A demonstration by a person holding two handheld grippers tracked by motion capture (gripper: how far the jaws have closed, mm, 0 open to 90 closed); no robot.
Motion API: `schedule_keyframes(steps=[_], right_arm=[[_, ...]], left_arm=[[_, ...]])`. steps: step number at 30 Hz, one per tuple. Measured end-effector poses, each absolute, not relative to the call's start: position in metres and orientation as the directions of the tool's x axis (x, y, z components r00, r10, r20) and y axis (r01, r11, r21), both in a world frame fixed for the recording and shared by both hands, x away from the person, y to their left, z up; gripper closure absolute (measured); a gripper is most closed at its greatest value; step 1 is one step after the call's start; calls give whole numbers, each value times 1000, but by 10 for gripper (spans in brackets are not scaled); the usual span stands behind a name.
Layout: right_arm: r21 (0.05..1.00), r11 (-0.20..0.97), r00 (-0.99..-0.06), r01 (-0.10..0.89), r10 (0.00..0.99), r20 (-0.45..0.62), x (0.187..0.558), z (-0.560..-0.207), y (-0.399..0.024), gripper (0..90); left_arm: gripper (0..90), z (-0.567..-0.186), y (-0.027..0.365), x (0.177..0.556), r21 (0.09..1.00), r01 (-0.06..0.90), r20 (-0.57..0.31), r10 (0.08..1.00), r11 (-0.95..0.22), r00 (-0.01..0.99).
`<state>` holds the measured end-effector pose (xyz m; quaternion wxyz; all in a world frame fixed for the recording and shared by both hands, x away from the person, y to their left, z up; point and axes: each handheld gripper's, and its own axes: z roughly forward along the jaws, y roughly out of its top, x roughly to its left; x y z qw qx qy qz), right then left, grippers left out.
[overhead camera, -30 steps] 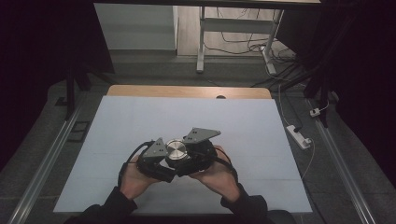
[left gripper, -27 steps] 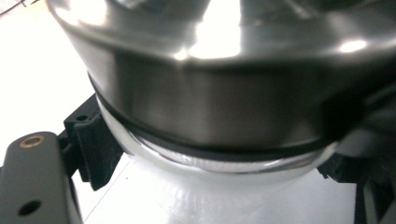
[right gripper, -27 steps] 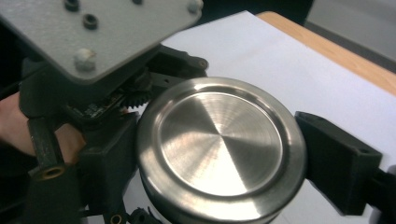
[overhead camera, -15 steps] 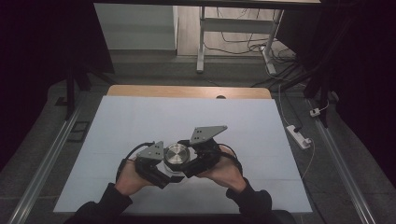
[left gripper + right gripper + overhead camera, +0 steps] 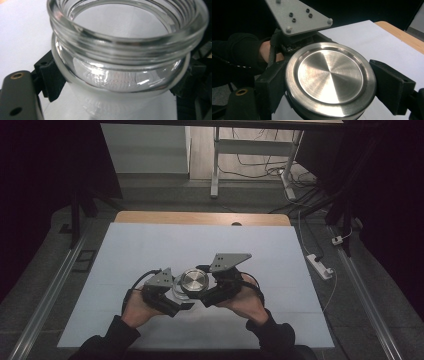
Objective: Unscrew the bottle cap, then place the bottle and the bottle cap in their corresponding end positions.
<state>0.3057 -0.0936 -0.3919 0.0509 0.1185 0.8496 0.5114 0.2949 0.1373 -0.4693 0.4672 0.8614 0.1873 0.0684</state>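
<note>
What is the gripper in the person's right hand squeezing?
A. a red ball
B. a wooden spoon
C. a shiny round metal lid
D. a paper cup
C. In the right gripper view, the two black jaws of the right gripper press on both sides of the metal lid, a shiny silver disc.

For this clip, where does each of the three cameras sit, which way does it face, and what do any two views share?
High view: above the person's side, facing forward and down on the table; both hands, forearms, left tongs and right tongs show.
Left gripper view: on the left tongs, looking along their black jaws, clamped below the threaded mouth of the glass jar.
Right gripper view: on the right tongs, looking at the metal lid they grip; the other hand shows behind.
Shared: the lid shows in the high and right gripper views.
</note>
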Motion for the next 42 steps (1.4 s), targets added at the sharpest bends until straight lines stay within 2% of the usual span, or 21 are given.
schedule_keyframes(steps=[17,42], right_arm=[[886,445,-961,132,277,4,297,-390,-101,180],[890,440,-957,122,291,-12,284,-397,-116,180]], left_arm=[[154,-470,149,302,828,291,-35,474,-480,880],[154,-463,150,314,841,286,-16,507,-460,862]])
